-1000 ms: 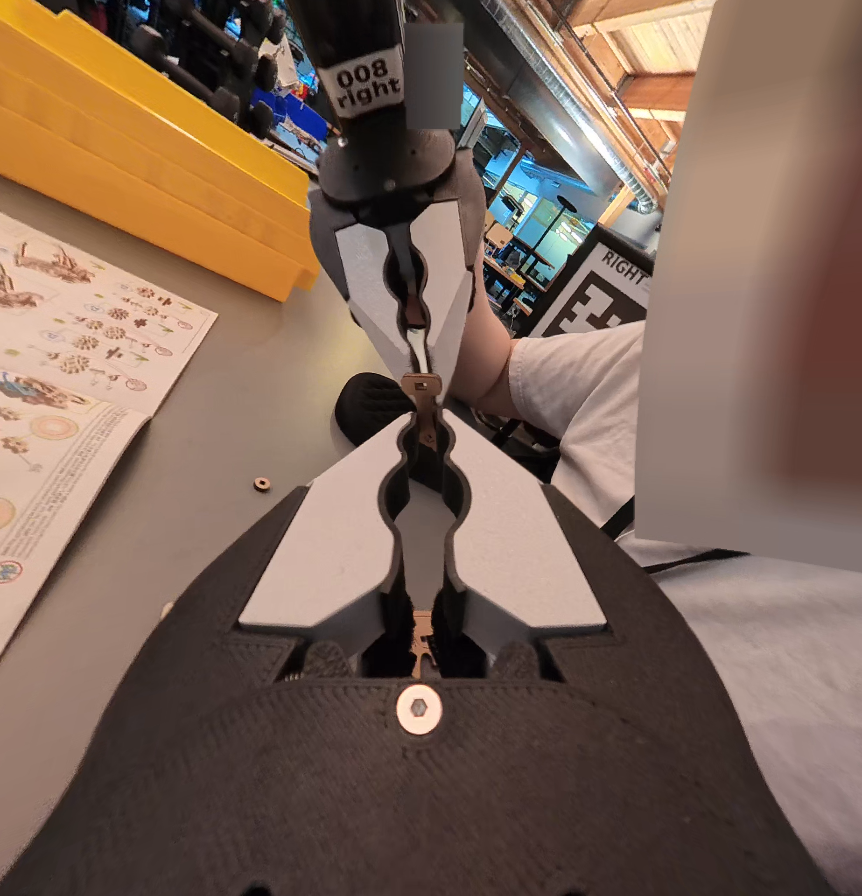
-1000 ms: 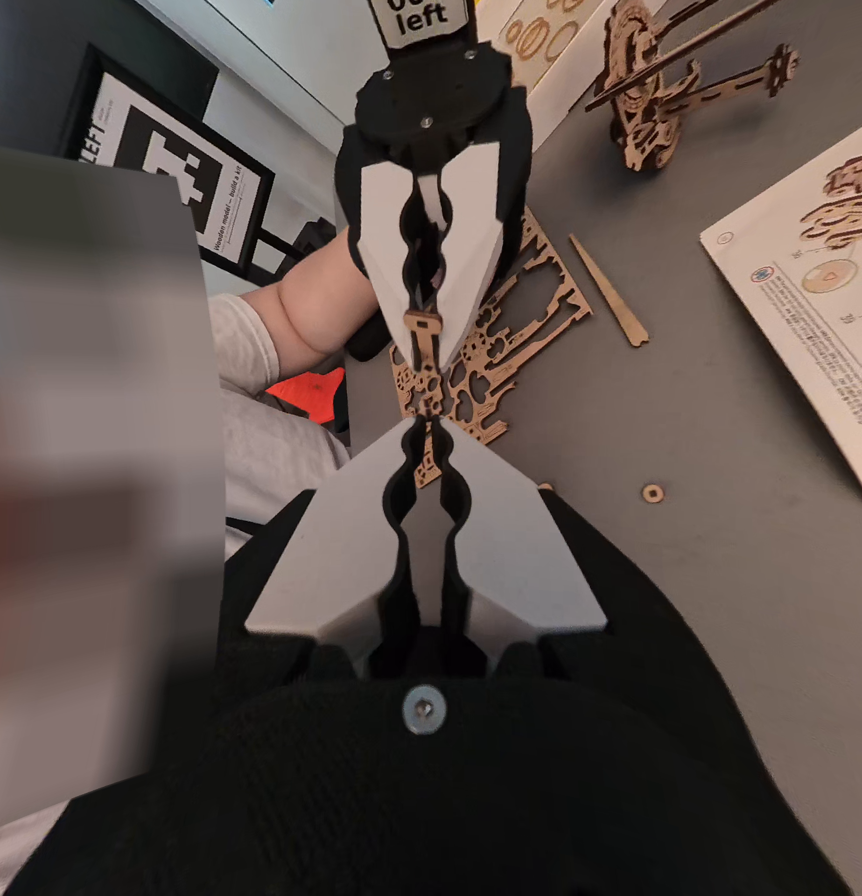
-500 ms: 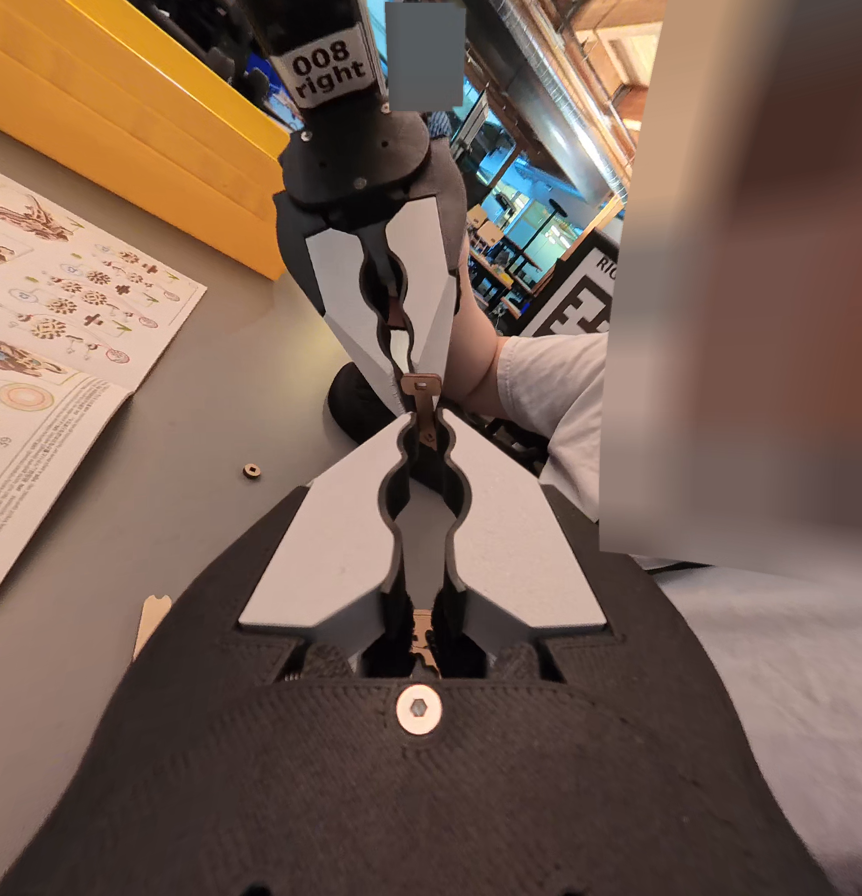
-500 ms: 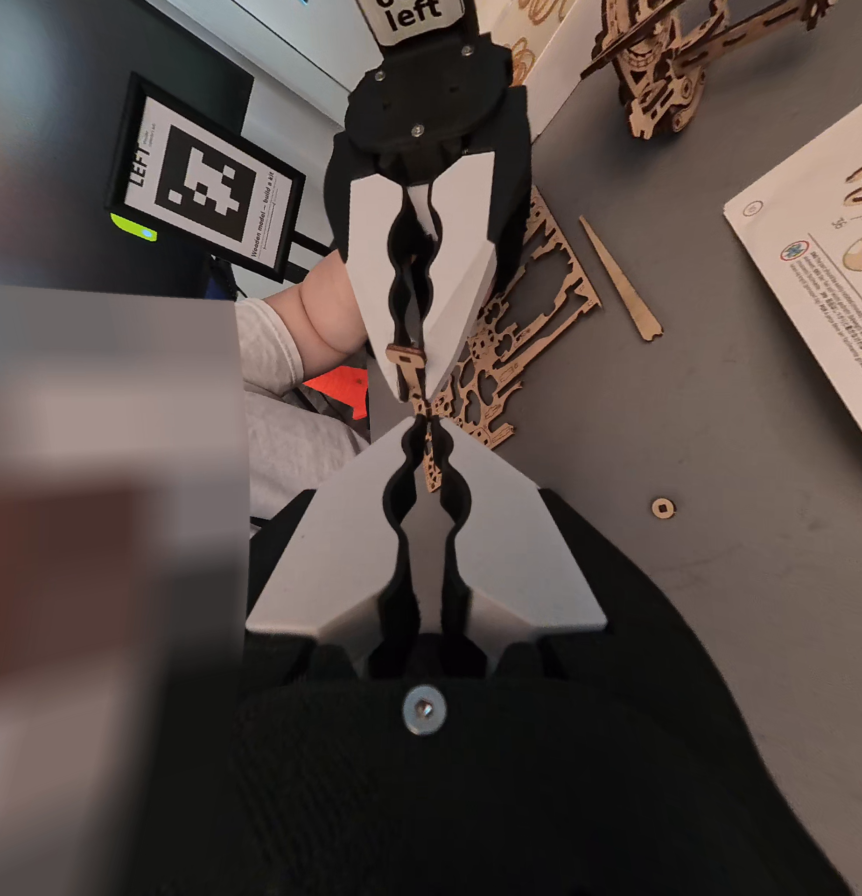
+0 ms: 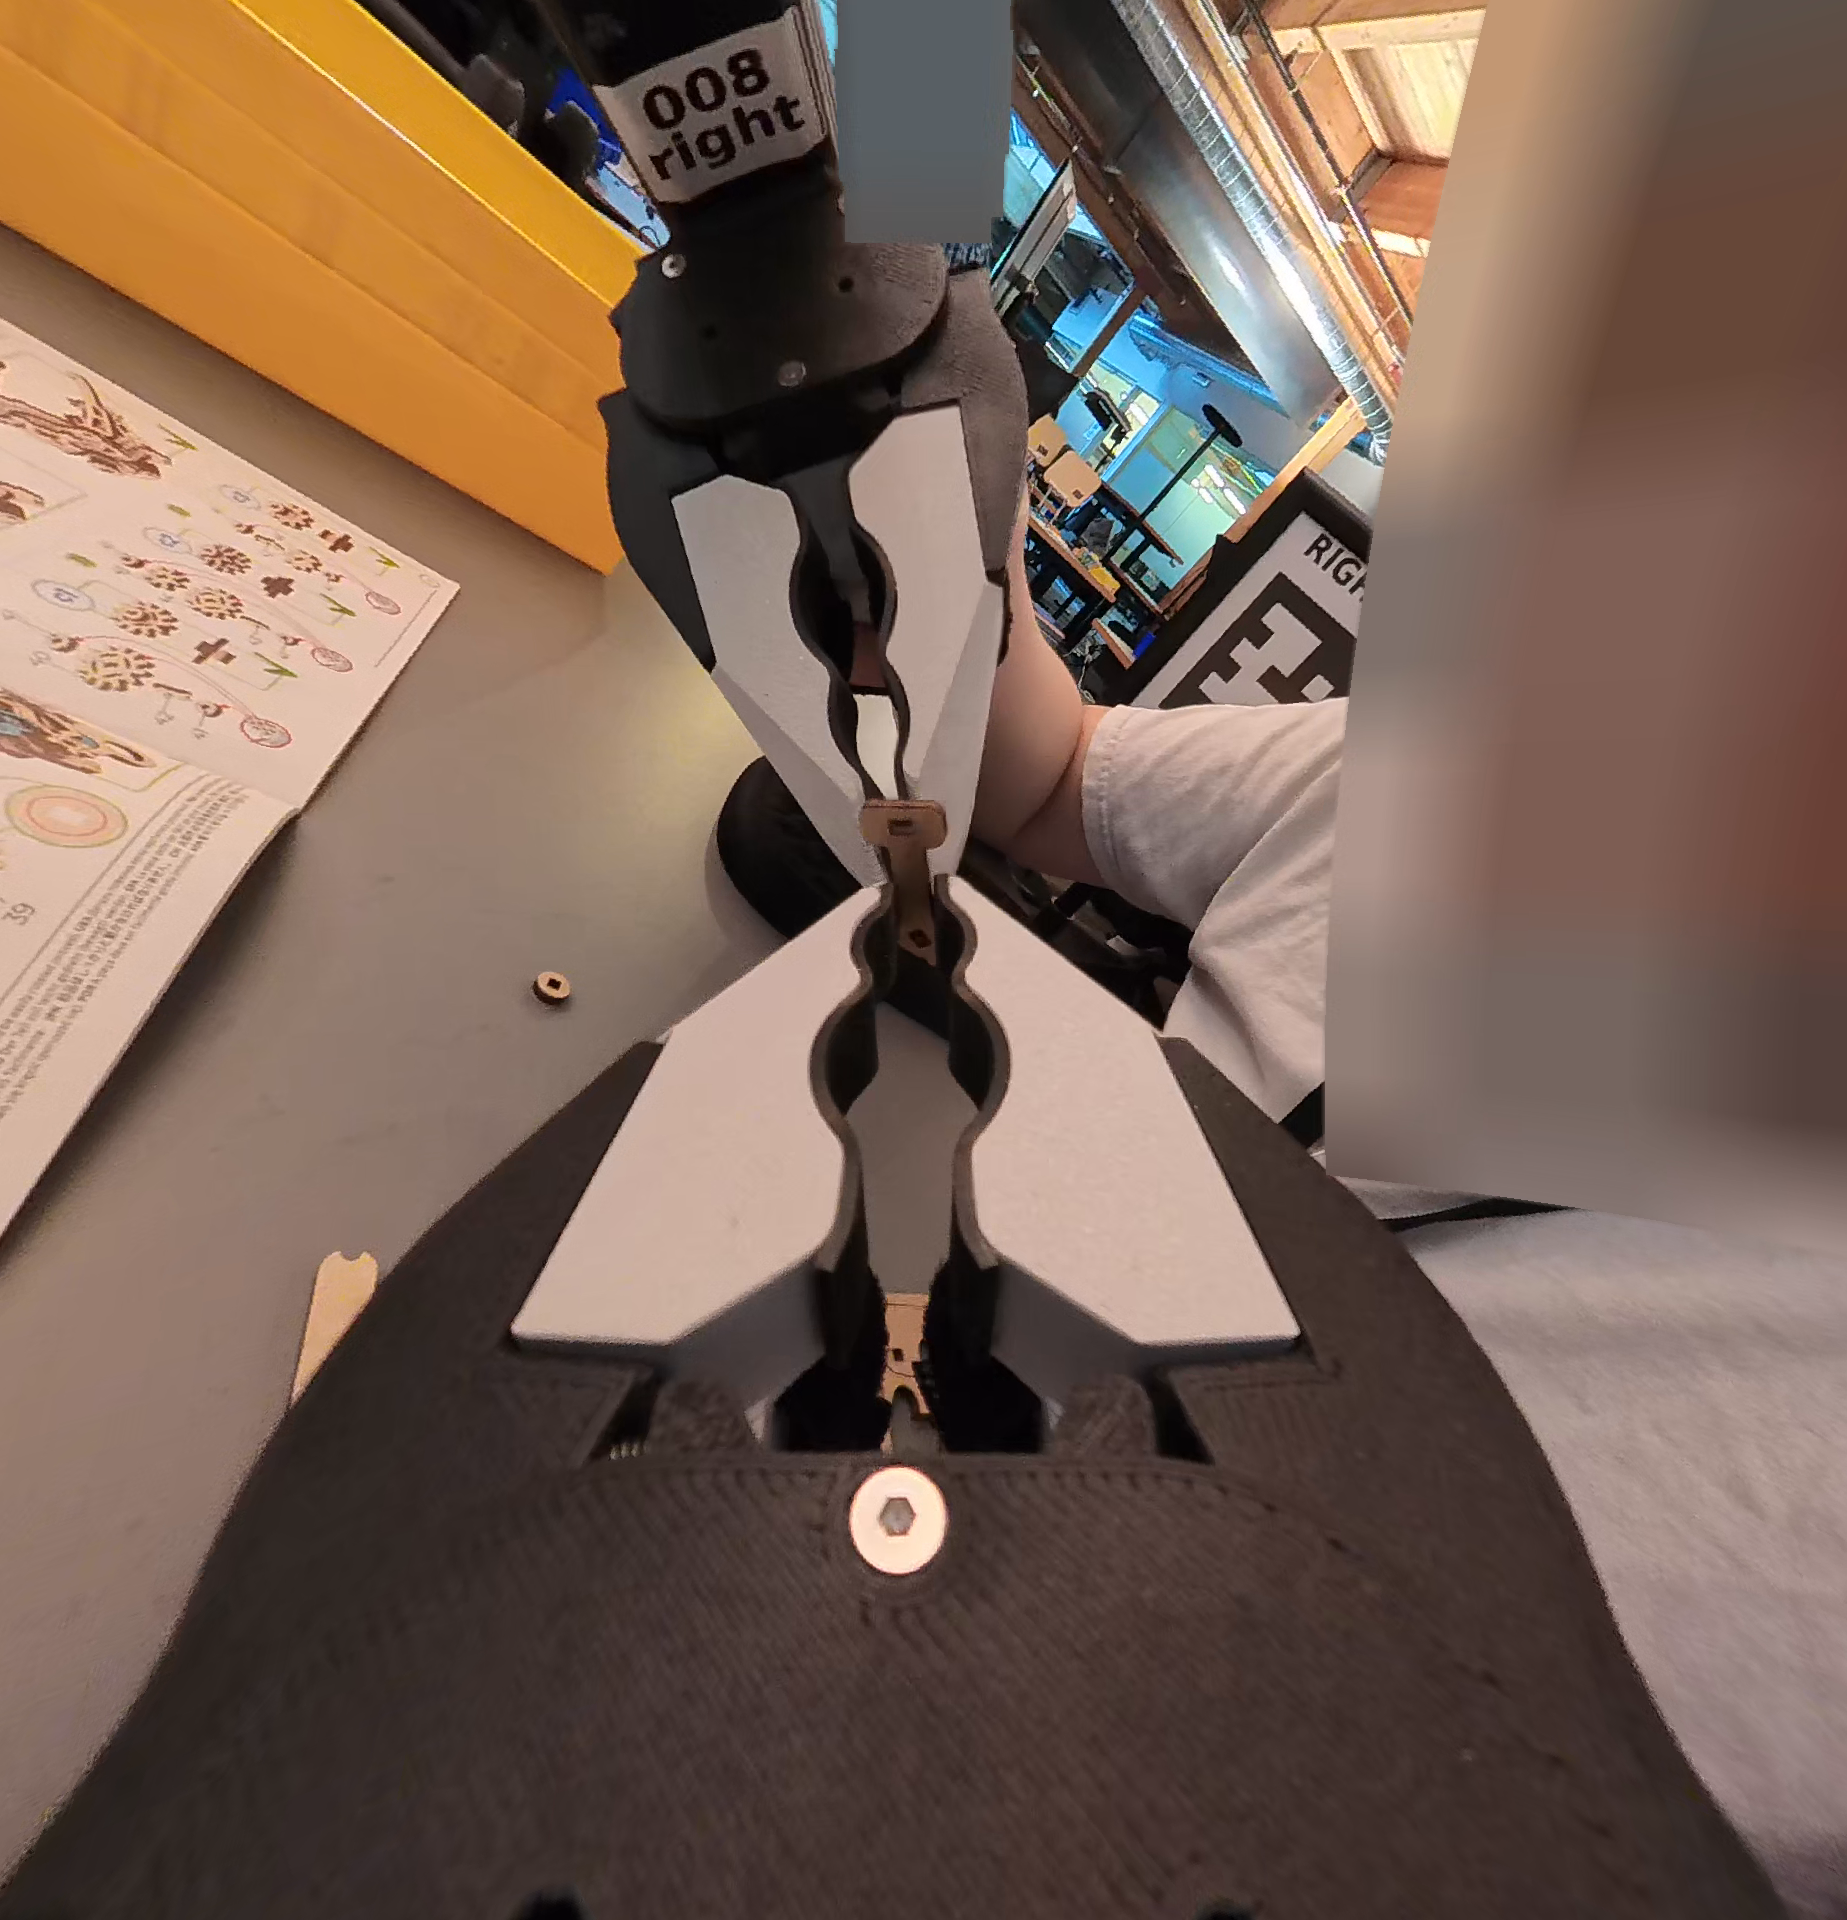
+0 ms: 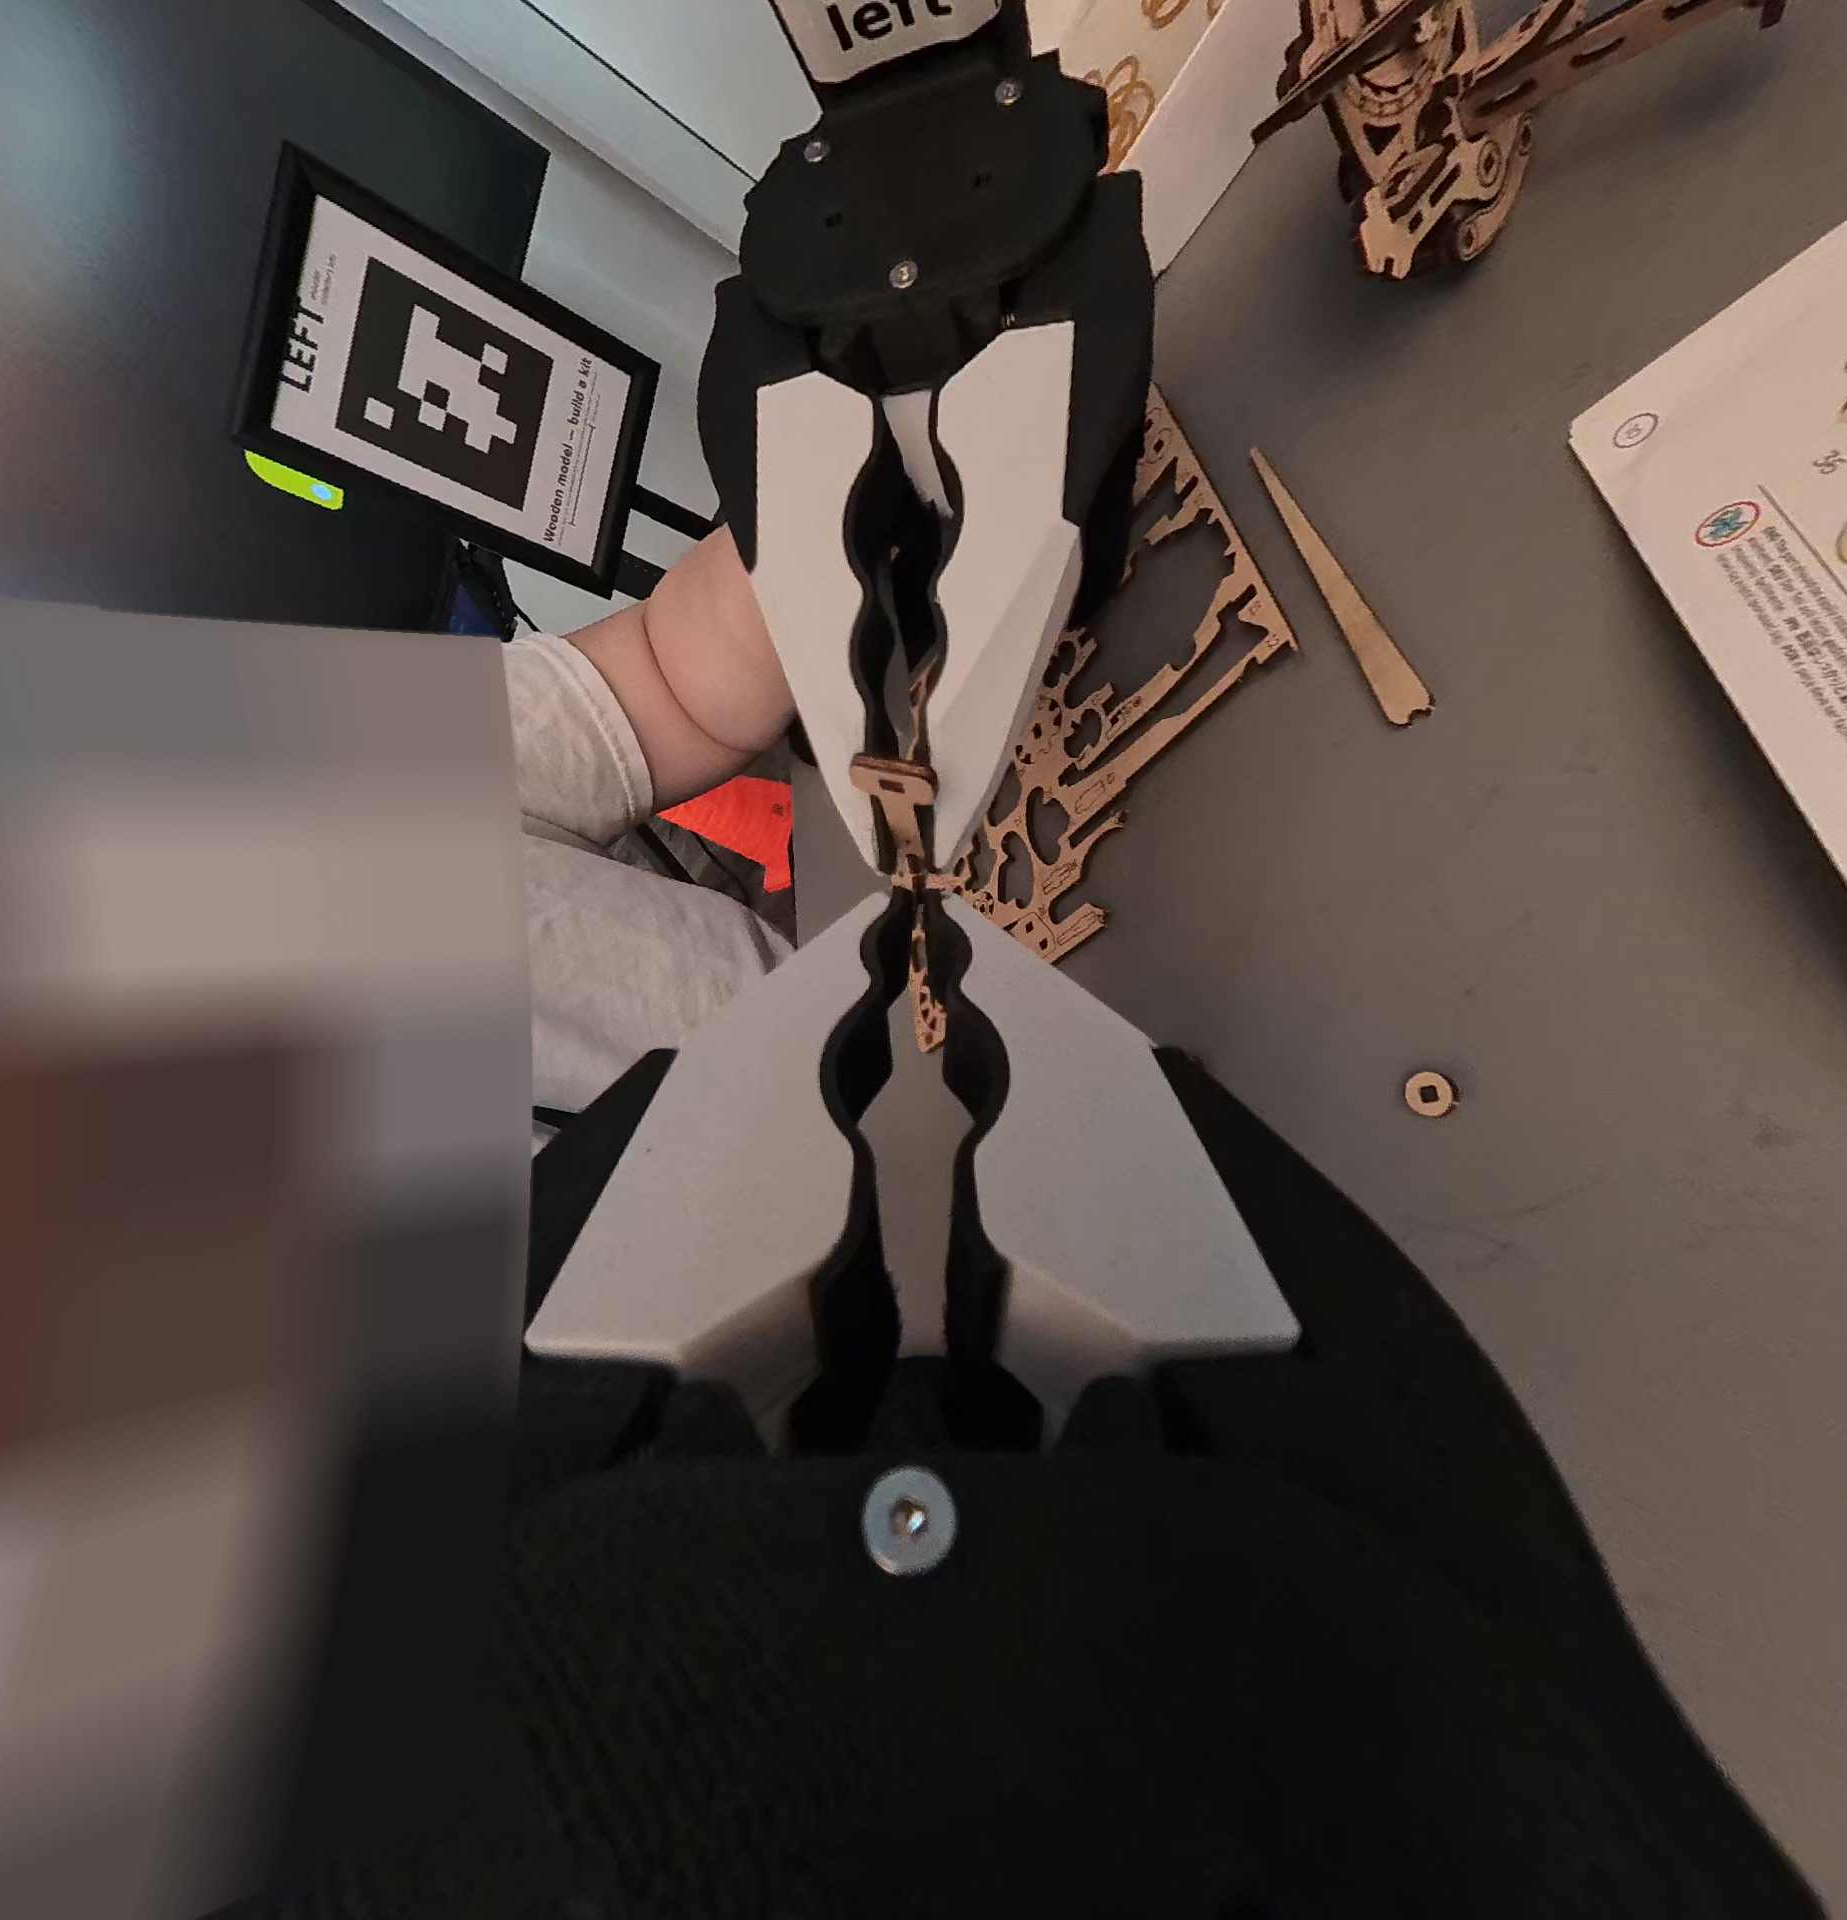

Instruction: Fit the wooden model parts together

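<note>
Above the grey desk [image 6: 1418, 883], near its edge, the left tongs [image 5: 906, 896] and right tongs [image 6: 906, 902] meet tip to tip, each pinching one end of a slim wooden part [image 5: 903, 847]. Any twist or uneven squeeze could snap the thin wood or send it down among the loose washer [image 6: 1429, 1093] and cut-out sheet [image 6: 1127, 748].

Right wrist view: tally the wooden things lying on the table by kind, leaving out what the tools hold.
Cut-out sheet: 1
Tapered stick: 1
Ring washer: 1
Built model: 1
Total: 4
</note>
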Motion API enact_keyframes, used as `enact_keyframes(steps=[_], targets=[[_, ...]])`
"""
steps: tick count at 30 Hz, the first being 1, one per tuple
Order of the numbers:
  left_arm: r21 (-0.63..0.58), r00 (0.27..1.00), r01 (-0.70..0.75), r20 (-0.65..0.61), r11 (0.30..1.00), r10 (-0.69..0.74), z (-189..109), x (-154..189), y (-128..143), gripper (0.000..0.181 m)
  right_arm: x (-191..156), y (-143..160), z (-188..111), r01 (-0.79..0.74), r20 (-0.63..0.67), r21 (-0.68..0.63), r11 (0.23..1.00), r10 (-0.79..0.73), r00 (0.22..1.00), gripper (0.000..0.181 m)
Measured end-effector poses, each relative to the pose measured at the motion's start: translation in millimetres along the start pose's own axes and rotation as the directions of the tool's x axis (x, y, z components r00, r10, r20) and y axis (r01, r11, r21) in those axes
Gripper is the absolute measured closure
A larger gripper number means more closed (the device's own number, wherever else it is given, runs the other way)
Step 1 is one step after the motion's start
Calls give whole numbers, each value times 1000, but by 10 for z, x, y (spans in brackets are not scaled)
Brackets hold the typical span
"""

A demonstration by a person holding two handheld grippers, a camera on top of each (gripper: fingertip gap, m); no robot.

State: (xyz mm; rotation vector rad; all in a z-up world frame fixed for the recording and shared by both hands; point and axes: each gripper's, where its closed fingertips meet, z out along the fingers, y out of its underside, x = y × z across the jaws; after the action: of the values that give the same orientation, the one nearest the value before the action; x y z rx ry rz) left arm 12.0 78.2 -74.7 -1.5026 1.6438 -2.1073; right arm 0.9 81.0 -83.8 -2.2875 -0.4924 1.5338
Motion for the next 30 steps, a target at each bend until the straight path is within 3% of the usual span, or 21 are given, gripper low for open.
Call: enact_keyframes(steps=[14,30], targets=[[-94,991,-8,130,996,20,32,-185,143,177,216,75,40,-84,-52,-31,996,82,995,181],[44,986,6,165,999,-13,-72,-223,-81,177,186,-160,-58,-72,-6,131,989,74,997,181]])
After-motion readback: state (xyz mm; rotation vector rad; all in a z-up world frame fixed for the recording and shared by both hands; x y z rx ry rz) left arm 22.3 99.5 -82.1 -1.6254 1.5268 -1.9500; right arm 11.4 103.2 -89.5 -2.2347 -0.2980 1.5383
